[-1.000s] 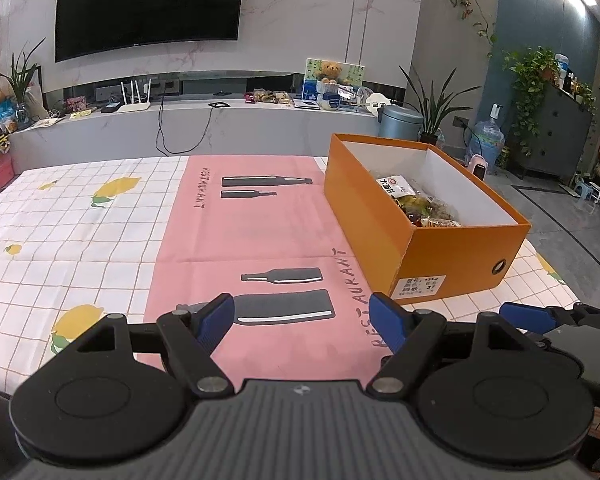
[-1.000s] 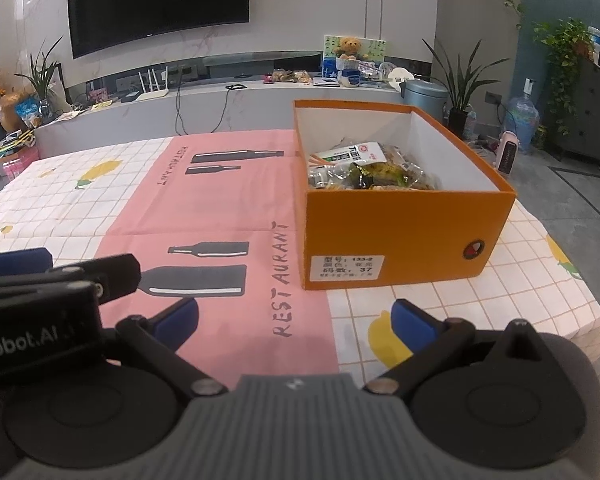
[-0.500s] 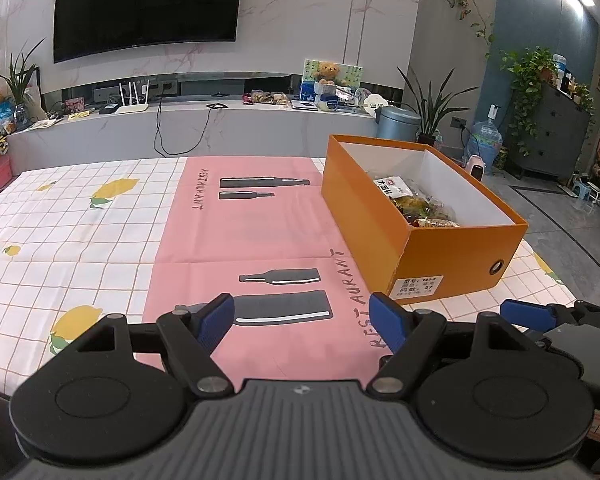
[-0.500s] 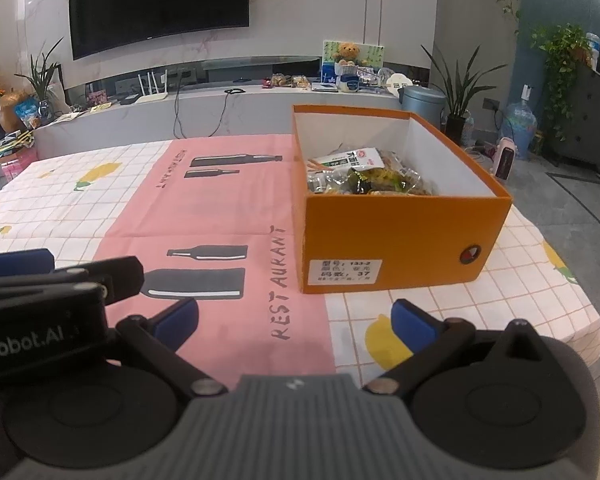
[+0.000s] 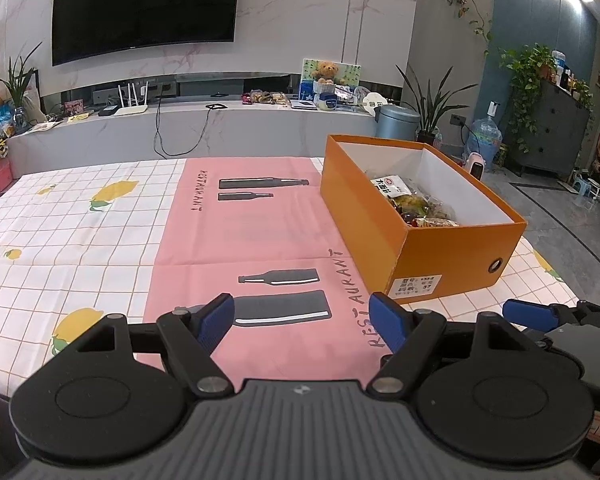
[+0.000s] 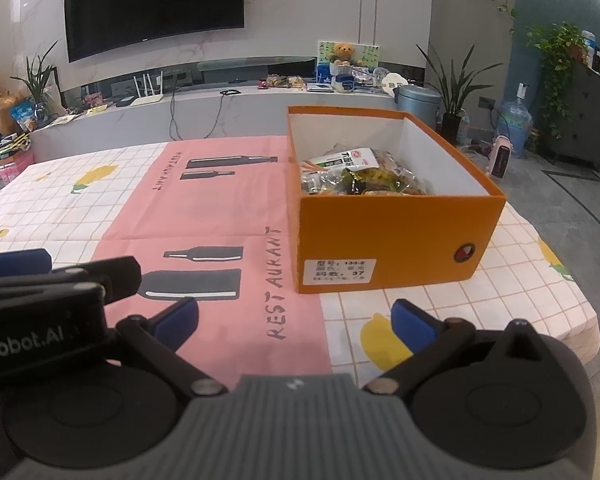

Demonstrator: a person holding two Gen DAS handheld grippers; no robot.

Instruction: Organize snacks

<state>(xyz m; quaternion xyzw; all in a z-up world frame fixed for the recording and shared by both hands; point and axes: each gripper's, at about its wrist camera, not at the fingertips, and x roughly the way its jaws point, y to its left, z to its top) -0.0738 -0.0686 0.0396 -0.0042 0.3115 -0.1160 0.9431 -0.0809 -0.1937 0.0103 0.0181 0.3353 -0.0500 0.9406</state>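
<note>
An orange cardboard box (image 5: 452,258) (image 6: 384,240) with a white inside stands on the right part of the table and holds several snack packets (image 5: 412,204) (image 6: 360,174). My left gripper (image 5: 304,322) hovers open over the pink cloth near the table's front edge, left of the box, with nothing between its blue pads. My right gripper (image 6: 294,320) is open too, in front of the box's labelled end, holding nothing. Each gripper shows at the edge of the other's view.
A tablecloth (image 5: 80,240) with a pink middle panel and white lemon-print sides covers the table. Behind it run a long grey ledge (image 5: 220,128) with small items and a wall television (image 5: 140,4). Plants, a bin and a water jug stand at the right.
</note>
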